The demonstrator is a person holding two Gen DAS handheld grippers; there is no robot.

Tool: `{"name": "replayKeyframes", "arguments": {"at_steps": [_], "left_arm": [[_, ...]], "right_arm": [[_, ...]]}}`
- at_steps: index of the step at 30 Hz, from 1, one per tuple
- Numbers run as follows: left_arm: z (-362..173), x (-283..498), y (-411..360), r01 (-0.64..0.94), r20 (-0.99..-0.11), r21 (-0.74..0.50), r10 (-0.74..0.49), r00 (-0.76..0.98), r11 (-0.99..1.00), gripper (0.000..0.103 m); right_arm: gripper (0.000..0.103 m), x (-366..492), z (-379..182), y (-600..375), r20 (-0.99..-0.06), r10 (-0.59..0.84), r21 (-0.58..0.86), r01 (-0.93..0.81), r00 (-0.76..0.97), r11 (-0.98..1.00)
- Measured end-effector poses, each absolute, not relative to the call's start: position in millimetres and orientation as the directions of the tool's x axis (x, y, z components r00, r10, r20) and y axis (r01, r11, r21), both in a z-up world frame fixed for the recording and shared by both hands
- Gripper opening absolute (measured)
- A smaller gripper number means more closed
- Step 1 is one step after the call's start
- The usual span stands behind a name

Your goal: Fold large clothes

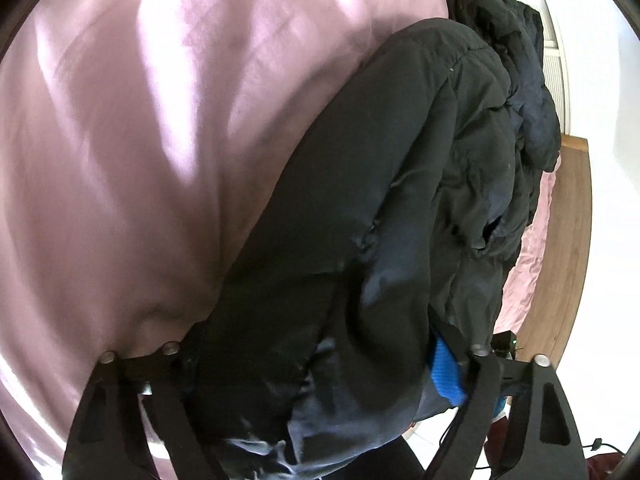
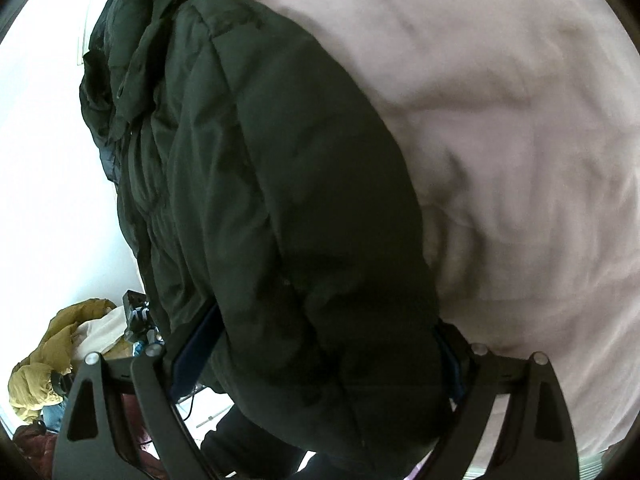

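Lying across a pink-sheeted bed (image 1: pixel 120 140), a large dark puffer jacket (image 1: pixel 360 200) is seen in both wrist views, its bulk bunched toward the bed's edge. In the left wrist view, the jacket runs from the upper right down to the bottom centre, where a thick fold of it is packed between the two black fingers of the left gripper (image 1: pixel 320 360). The jaws are held fairly wide apart by the padded fabric clamped between them, and a blue pad (image 1: pixel 444 372) is visible on the inner face of one finger, pressed against the cloth. A strip of wooden floor (image 1: pixel 568 240) is seen beyond the bed, next to a white wall.

In the right wrist view, the same jacket (image 2: pixel 300 200) fills the middle of the picture, with the pink sheet (image 2: pixel 500 120) spread out to one side. A rounded, quilted section of the jacket is gripped by the right gripper (image 2: pixel 320 360); its jaws are likewise spread wide around the thick fold, with fabric touching both inner faces. Crumpled further layers of the jacket are piled near the top left. On the floor well apart from the bed, a heap of other clothes (image 2: pixel 52 364), mustard yellow and white, is visible at the lower left.
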State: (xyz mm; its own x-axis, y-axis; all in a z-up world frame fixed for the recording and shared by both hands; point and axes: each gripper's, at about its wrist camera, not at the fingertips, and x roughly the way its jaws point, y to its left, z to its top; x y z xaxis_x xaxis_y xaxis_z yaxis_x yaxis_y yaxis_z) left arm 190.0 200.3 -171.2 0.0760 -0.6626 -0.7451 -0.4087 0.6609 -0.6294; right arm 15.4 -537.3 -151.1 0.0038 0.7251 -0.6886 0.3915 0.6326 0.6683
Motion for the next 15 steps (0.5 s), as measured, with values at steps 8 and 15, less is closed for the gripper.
{"name": "replayKeyframes", "arguments": {"at_steps": [8, 15], "left_arm": [[-169, 188, 191, -0.408, -0.744, -0.631, -0.663, 0.079, 0.660, 0.049], [-163, 190, 189, -0.400, -0.777, -0.600, -0.623, 0.088, 0.693, 0.025]], "right_arm": [[0.068, 13, -145, -540, -0.696, 0.718, 0.660, 0.386, -0.006, 0.644], [0.036, 16, -132, -532, -0.722, 0.692, 0.640, 0.360, -0.020, 0.678]]}}
